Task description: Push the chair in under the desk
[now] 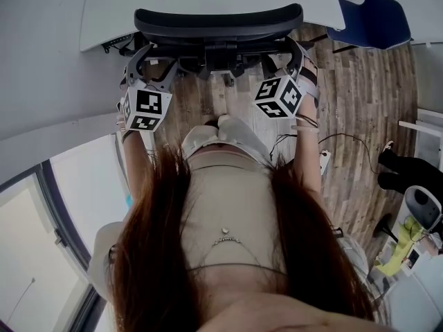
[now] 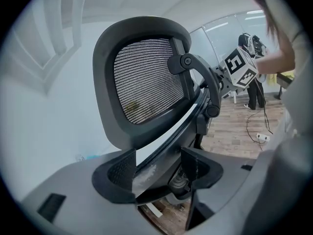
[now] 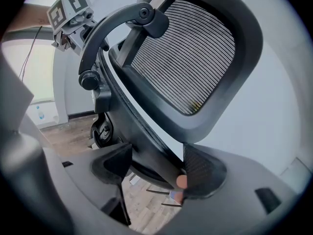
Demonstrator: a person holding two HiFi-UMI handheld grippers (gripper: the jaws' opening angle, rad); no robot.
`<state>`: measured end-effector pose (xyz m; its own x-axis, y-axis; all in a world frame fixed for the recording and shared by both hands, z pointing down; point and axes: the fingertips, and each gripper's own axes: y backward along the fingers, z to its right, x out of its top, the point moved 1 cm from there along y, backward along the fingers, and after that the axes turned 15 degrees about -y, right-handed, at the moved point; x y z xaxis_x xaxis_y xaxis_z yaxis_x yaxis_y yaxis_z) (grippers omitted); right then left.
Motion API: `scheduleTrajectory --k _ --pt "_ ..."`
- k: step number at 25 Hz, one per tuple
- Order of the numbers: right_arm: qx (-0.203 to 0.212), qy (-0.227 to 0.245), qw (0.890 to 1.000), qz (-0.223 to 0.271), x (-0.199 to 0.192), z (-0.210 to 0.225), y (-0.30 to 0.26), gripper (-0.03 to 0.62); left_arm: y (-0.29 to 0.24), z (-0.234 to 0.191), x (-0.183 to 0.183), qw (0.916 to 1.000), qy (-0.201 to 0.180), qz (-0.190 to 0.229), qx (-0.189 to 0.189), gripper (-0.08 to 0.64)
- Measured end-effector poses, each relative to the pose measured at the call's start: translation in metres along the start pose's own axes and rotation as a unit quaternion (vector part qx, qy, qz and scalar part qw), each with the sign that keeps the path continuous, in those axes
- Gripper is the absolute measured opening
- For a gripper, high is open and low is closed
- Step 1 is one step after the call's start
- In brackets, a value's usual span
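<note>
Right, she's standing directly behind the chair, which sits top centre of the head view with its top edge lying over the near edge of the white desk. I'd say the seat is mostly tucked under already, tho the desk hides how far it goes.

Both tools are on the back of the chair, approx. level w/ each other. The left gripper is at upper left and the right gripper at upper right, one on each side of the back.

Left gripper view: jaws are set around the curved frame bar below the mesh headrest. The bar lies against one pad, and there's a thin gap at the other, so that hold looks light to me.

Right gripper view: same bar from the other side. It fills the space between the jaws and presses on the ribbed pad, so this one seems clamped properly.

Step in hand, as I read it: the push itself, prob. the last stretch.

What's next, imo:
- Push both sides evenly, straight toward the top of the frame, so the castors don't swing the chair off line.
- Keep the force low on the frame bar, not on the headrest, which pivots.
- Stop when the back meets the desk edge.
- Then open the jaws & pull back.
</note>
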<state>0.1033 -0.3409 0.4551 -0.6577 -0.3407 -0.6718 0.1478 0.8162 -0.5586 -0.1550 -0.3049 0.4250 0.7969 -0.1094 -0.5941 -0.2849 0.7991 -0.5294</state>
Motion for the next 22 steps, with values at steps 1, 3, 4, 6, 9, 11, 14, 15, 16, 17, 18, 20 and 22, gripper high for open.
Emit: scheduleTrajectory --k 1,3,4,6,9,11,14,15,16,17,18,20,22 --pt "0.000 0.000 1.000 -0.001 0.001 0.002 -0.003 0.321 -0.003 -0.002 0.001 1.0000 0.000 0.000 0.000 0.279" --pt "0.000 0.000 1.000 -0.002 0.001 0.004 -0.007 0.321 -0.008 -0.003 0.002 1.0000 0.000 -0.001 -0.001 0.279" --pt "-0.001 -0.001 1.000 -0.003 0.000 0.005 -0.009 0.321 -0.009 -0.003 0.002 1.0000 0.000 0.000 -0.001 0.279" --pt "-0.002 -0.001 1.000 -0.003 0.000 0.007 -0.011 0.321 -0.012 -0.004 0.003 1.0000 0.000 0.001 0.000 0.279" --pt "-0.002 0.000 1.000 -0.004 0.002 0.011 -0.014 0.321 -0.015 -0.007 0.006 1.0000 0.000 0.001 0.000 0.279" --pt "-0.003 0.000 1.000 -0.005 0.003 0.013 -0.017 0.322 -0.017 -0.009 0.006 1.0000 0.000 0.002 -0.001 0.279" --pt "-0.005 0.001 1.000 -0.004 0.004 0.014 -0.018 0.322 -0.018 -0.011 0.006 1.0000 -0.001 0.003 -0.001 0.279" --pt "-0.006 0.001 1.000 -0.005 0.005 0.014 -0.018 0.322 -0.018 -0.011 0.007 1.0000 -0.001 0.003 -0.001 0.279" --pt "-0.007 0.001 1.000 -0.005 0.005 0.014 -0.018 0.324 -0.018 -0.011 0.007 1.0000 -0.002 0.004 -0.001 0.279" --pt "-0.009 0.002 1.000 -0.005 0.005 0.015 -0.018 0.324 -0.018 -0.011 0.007 1.0000 -0.002 0.004 -0.001 0.279" --pt "-0.010 0.002 1.000 -0.005 0.005 0.016 -0.019 0.324 -0.019 -0.012 0.008 1.0000 -0.002 0.004 -0.001 0.279" --pt "-0.013 0.003 1.000 -0.005 0.005 0.018 -0.022 0.324 -0.022 -0.013 0.009 1.0000 -0.002 0.005 0.000 0.279" --pt "-0.014 0.003 1.000 -0.006 0.005 0.019 -0.025 0.325 -0.024 -0.014 0.010 1.0000 -0.003 0.004 -0.001 0.279"
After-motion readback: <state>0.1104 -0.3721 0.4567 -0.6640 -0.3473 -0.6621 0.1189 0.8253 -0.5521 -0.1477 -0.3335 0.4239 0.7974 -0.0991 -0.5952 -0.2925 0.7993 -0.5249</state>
